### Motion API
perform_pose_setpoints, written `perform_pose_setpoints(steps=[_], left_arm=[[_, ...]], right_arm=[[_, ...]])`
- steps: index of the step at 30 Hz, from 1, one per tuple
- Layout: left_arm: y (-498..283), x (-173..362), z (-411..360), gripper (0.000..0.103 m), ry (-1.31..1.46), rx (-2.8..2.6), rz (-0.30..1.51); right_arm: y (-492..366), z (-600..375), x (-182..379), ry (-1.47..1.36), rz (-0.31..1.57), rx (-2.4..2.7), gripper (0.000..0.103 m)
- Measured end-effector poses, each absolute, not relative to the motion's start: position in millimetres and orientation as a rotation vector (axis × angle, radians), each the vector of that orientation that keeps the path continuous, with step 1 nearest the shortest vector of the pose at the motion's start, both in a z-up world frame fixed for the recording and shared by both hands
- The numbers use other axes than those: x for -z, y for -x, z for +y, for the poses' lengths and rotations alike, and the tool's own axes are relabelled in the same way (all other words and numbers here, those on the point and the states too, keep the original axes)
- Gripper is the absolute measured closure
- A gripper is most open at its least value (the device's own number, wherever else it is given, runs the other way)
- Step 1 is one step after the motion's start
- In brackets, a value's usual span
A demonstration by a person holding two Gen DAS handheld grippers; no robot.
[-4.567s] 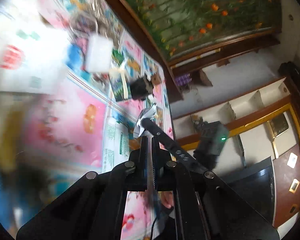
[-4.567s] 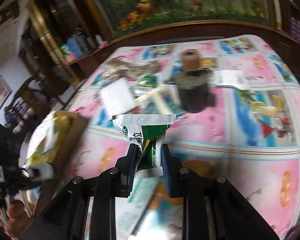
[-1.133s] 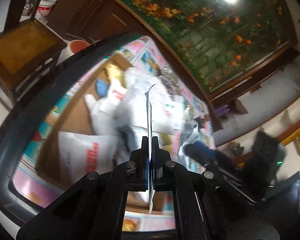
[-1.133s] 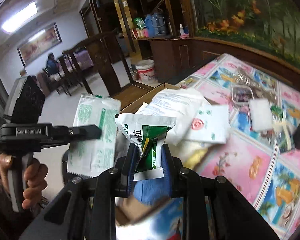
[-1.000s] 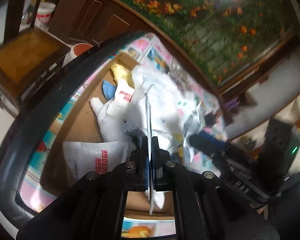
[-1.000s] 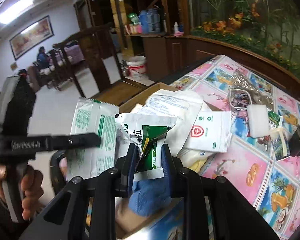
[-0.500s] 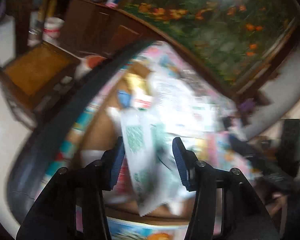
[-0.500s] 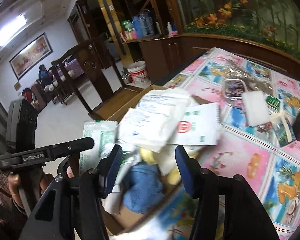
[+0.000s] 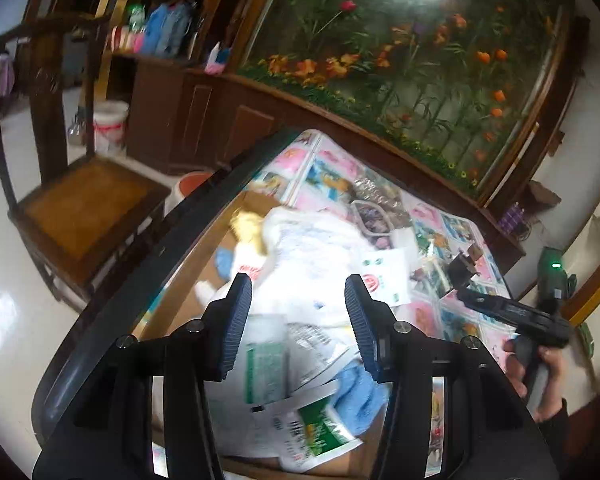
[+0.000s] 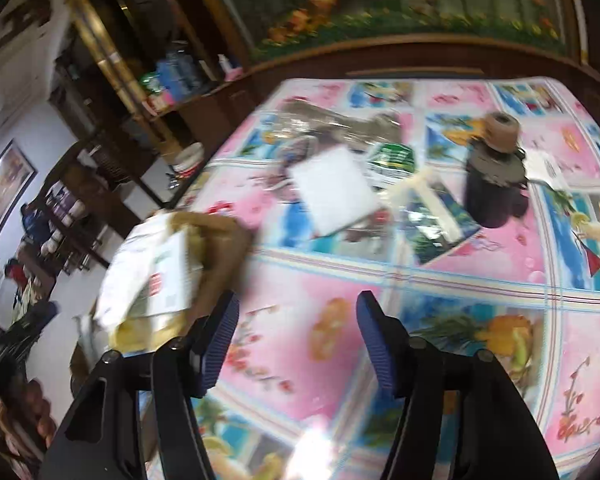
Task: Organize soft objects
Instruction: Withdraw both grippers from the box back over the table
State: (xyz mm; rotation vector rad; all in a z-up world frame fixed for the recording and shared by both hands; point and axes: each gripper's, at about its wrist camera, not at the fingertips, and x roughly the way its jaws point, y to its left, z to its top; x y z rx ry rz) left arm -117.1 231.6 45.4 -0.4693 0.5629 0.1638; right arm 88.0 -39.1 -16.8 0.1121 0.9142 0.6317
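My left gripper (image 9: 296, 312) hangs open over a cardboard box (image 9: 188, 304) heaped with soft packs. Under its fingers lie a green-and-white packet (image 9: 266, 364), a second green packet (image 9: 316, 432) and a blue cloth (image 9: 356, 396), none of them touched. A large white bag (image 9: 308, 248) and something yellow (image 9: 248, 224) fill the far end. My right gripper (image 10: 298, 336) is over the pink patterned tablecloth (image 10: 300, 288), its jaws opening with nothing between them. The box (image 10: 220, 248) is at its left. Ahead lie a white pad (image 10: 332, 196) and a green packet (image 10: 392, 160).
A black cylinder with a brown tape roll on top (image 10: 496, 184) stands at the far right of the table. Crinkled clear wrapping (image 10: 332, 120) lies at the back. A wooden chair (image 9: 80, 200) stands left of the table, beside a dark cabinet (image 9: 204, 112). A hand (image 9: 540, 364) holds the right gripper.
Both grippers opened and let their green-and-white packets fall into the box. The right gripper then swung away from the box to over the tablecloth. The left rose a little.
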Motion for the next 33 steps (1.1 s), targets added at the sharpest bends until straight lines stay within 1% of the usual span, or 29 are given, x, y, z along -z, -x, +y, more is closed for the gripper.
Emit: perform_pose_setpoints(steps=[7,13,15,18,20,26,30,33], left_arm=[[96,-53,210,0.055,0.486,-0.051,0.578],[80,-58,178,0.055,0.462,0.050,0.571],[75,-57,172,0.055,0.464,0.060,0.581],[71,-54,168,0.055,0.476,0.081,0.594],[70,-54,165,0.055,0.474,0.091,0.603],[71,-55,156,0.055,0.465,0.111,0.612],[70,-58,149,0.055,0.444,0.112,0.617],[64,-60,142,0.055,0.439,0.122,0.634]], right_arm=[[-148,-53,36,-0.057,0.955,-0.485,0.040],[-183,-31,43,0.027,0.975,-0.493,0.039],[-189,-21,45,0.103,0.941,-0.430,0.032],[-201,-12,54,0.180,0.917,-0.322,0.027],[-209,-13,60,0.171,0.932,-0.307,0.025],[-215,-28,66,0.065,0.983,-0.359,0.023],[-190,-24,63,0.069,1.015,-0.479,0.023],[-182,-19,63,0.083,1.013,-0.461,0.023]])
